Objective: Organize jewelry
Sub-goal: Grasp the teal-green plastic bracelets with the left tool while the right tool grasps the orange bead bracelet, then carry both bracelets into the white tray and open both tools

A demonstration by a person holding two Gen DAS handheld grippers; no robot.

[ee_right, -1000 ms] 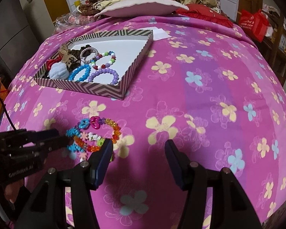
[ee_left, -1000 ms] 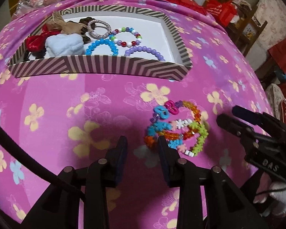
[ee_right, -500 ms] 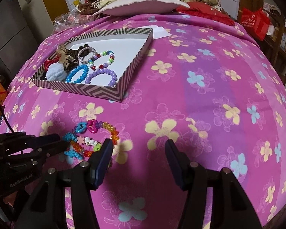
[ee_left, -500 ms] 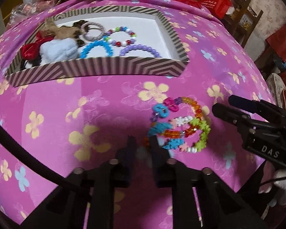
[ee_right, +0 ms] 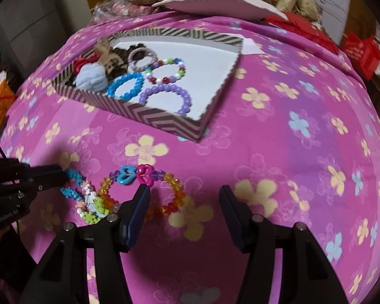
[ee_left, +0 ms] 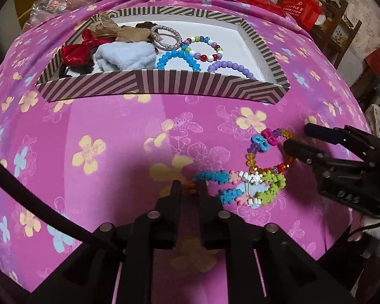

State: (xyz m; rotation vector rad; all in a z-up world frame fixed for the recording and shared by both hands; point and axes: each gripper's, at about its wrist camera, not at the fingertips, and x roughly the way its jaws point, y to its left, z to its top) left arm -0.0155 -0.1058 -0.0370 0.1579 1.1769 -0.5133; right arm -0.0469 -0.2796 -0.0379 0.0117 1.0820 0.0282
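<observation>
Both wrist fisheyes look forward past their jaws, low over the pink flowered cloth [ee_left: 114,131], sharing the striped cardboard tray [ee_right: 149,116] ahead.

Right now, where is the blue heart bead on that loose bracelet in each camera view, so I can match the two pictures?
Left wrist view: the blue heart bead sits right of centre, just left of the right gripper.
Right wrist view: the bead sits left of centre, just above the gripper's left finger.
Shared landmark: the striped tray, beyond the bead in both.

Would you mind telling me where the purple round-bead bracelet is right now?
The purple round-bead bracelet lies inside the striped cardboard tray, by its near wall, just right of the blue bead bracelet.
</observation>
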